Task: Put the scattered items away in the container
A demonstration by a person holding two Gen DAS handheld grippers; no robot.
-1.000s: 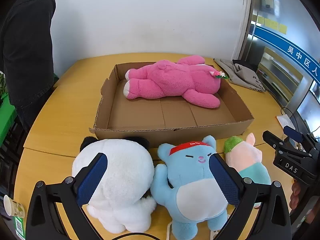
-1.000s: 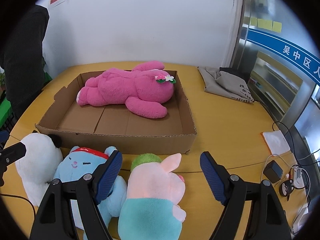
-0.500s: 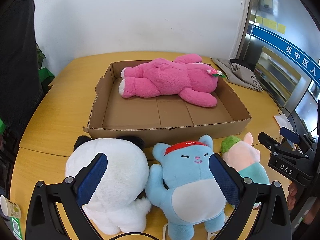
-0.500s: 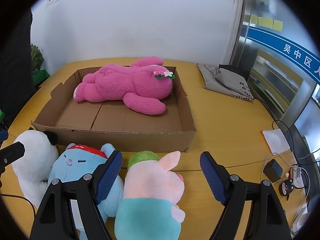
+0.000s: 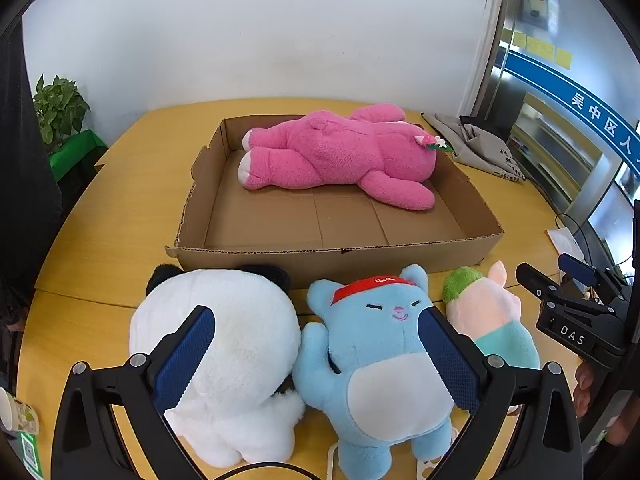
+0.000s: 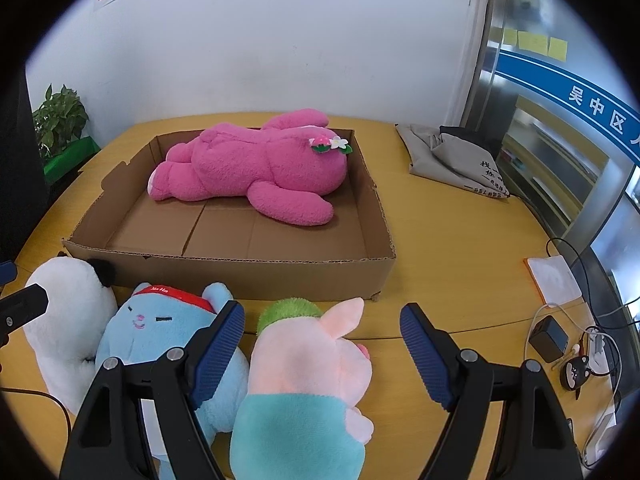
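Dark-clothed person gone from left; green plant [image 5: 60, 112] now shows.

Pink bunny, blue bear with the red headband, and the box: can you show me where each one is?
Pink bunny [image 5: 336, 156], left wrist view, on its fluffy back.
Blue bear [image 5: 380, 320], left wrist view, on its face under the red headband.
Box [image 6: 240, 276], right wrist view, on its near cardboard wall.

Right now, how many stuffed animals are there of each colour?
Pink, lying in the cardboard box: 1, the pink plush
White: 1, the white panda plush
Blue: 1, the blue cat plush
Peach with teal and green: 1, the pastel pig plush
Total: 4
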